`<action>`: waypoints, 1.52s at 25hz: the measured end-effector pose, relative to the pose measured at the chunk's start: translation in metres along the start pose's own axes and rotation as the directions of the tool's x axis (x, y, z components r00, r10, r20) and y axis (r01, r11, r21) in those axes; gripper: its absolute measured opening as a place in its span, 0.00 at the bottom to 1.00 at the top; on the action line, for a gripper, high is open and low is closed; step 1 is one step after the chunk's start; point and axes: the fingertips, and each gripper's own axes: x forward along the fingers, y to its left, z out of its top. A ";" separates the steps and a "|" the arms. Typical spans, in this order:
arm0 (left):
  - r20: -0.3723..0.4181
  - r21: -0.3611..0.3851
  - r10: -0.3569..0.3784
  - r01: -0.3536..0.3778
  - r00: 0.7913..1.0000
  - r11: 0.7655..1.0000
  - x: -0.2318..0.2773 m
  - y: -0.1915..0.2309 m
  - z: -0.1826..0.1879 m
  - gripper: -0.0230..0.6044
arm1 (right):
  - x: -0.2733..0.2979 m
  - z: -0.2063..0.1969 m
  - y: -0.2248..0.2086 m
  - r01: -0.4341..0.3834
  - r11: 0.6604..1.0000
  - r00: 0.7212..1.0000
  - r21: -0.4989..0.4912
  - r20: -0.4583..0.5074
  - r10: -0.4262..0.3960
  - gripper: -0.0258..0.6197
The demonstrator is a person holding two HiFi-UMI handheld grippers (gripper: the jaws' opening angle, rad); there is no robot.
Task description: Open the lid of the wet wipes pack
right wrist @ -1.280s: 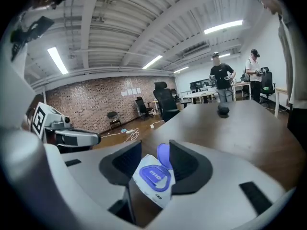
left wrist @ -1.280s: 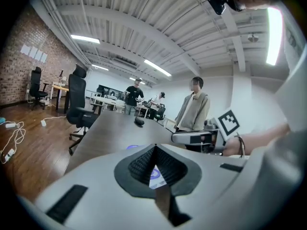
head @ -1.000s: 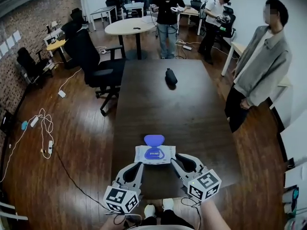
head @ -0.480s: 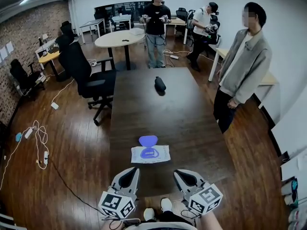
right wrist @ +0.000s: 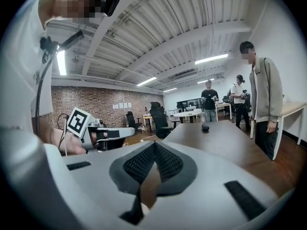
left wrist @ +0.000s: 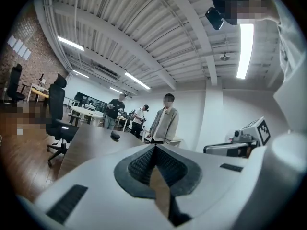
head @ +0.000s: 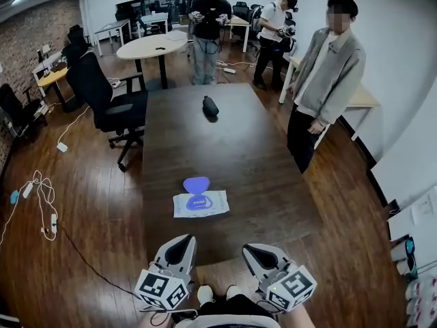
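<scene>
Wet wipes pack point(head: 200, 204): is lying flat on the near end of the dark table point(head: 246, 149), with its blue lid point(head: 196, 184) lying flipped open toward the far side. Left gripper point(head: 181, 243) and right gripper point(head: 255, 251): 2 units, are hovering off the table's near edge, apart from the pack, jaws pressed together, gripping nothing.

One wet wipes pack point(head: 200, 203), two tools point(head: 182, 244) point(head: 253, 251), three people point(head: 207, 20) point(head: 272, 34) point(head: 323, 80), one black object point(head: 210, 106)
</scene>
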 end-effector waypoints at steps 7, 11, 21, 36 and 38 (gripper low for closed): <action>0.036 0.031 0.006 -0.007 0.999 0.999 -0.022 -0.049 0.008 0.04 | -0.050 0.000 0.018 -0.032 0.999 0.999 -0.029 0.021 0.033 0.05; 0.049 0.045 0.041 -0.043 0.998 0.998 -0.041 -0.090 0.000 0.04 | -0.093 -0.008 0.026 -0.056 0.997 0.998 -0.044 0.035 0.058 0.05; 0.052 0.046 0.112 -0.114 0.992 0.992 -0.114 -0.218 -0.048 0.04 | -0.234 -0.052 0.052 -0.092 0.995 0.993 -0.024 0.068 0.094 0.05; 0.091 0.095 0.136 -0.145 0.986 0.985 -0.190 -0.285 -0.039 0.04 | -0.316 -0.034 0.106 -0.125 0.992 0.979 -0.029 0.156 0.128 0.05; 0.089 0.089 0.128 -0.136 0.988 0.987 -0.193 -0.282 -0.039 0.04 | -0.314 -0.033 0.111 -0.121 0.992 0.981 -0.035 0.151 0.125 0.05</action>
